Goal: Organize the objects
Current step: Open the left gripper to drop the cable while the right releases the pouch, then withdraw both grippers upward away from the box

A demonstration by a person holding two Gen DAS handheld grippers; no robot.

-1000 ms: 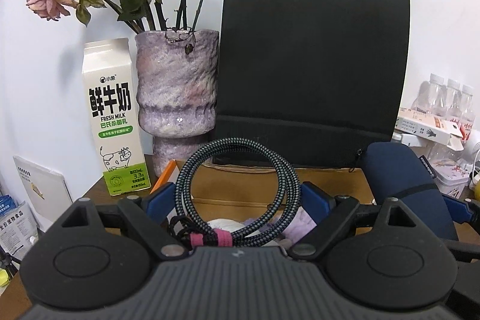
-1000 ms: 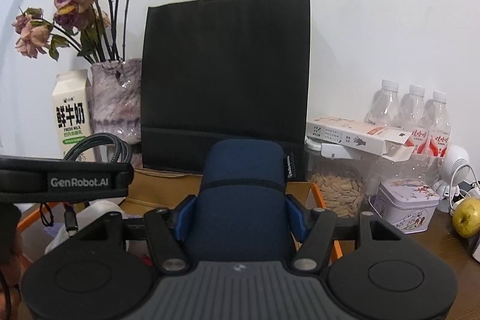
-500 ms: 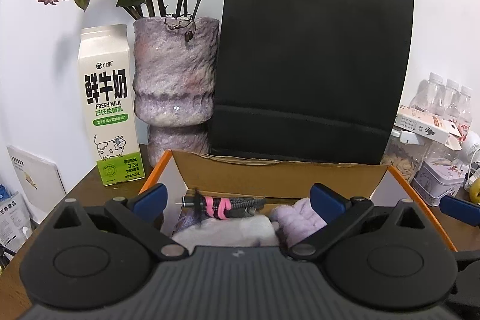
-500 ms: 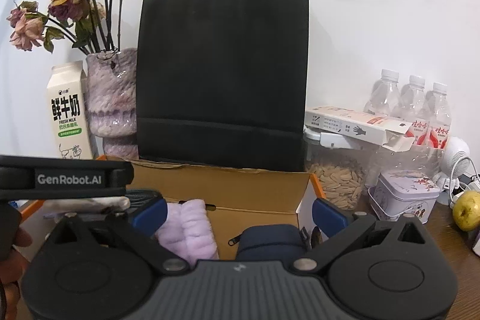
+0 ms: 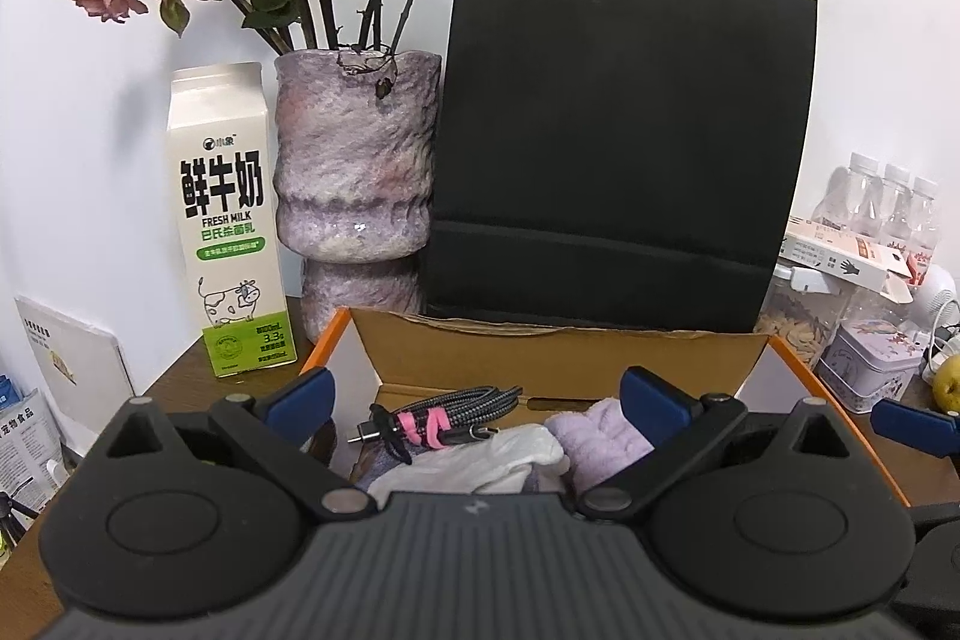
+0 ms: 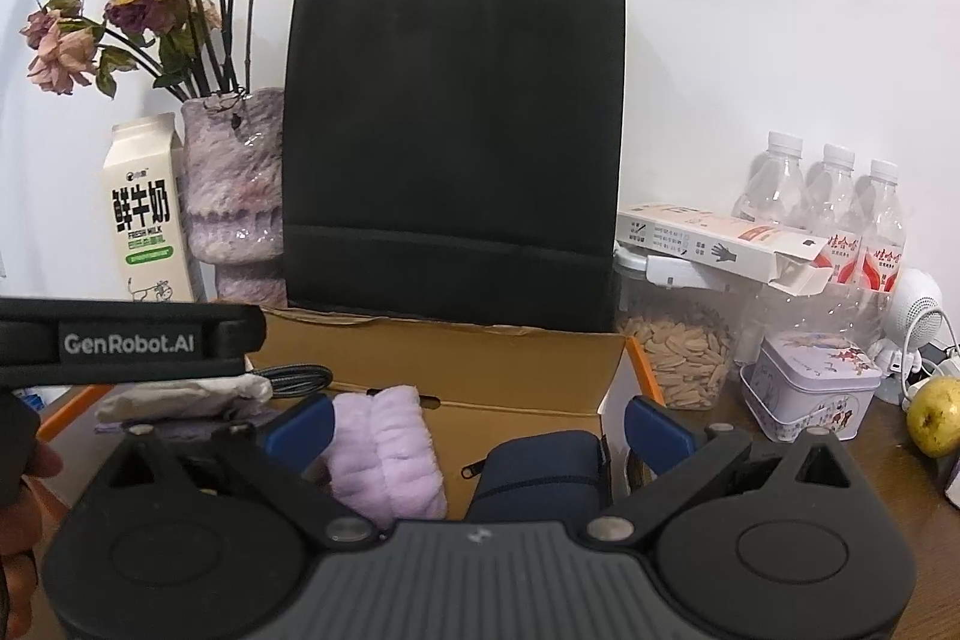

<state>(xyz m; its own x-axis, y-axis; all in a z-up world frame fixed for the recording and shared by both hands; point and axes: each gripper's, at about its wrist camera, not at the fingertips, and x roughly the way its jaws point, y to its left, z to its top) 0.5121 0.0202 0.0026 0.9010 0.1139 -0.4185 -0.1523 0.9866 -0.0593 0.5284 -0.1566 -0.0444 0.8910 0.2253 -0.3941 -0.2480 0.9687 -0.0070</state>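
Both the left gripper [image 5: 474,394] and the right gripper [image 6: 477,427] gape wide and hold nothing. In the cardboard box [image 5: 540,349], the cable [image 5: 447,415] lies at eleven o'clock and the navy pouch [image 6: 540,472] at four o'clock. Packing looks nearly done.

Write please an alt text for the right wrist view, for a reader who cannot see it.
The open right gripper hovers over a cardboard box holding a navy pouch and a lilac towel, gripping nothing. Behind the box stand a black paper bag, a vase and a milk carton.
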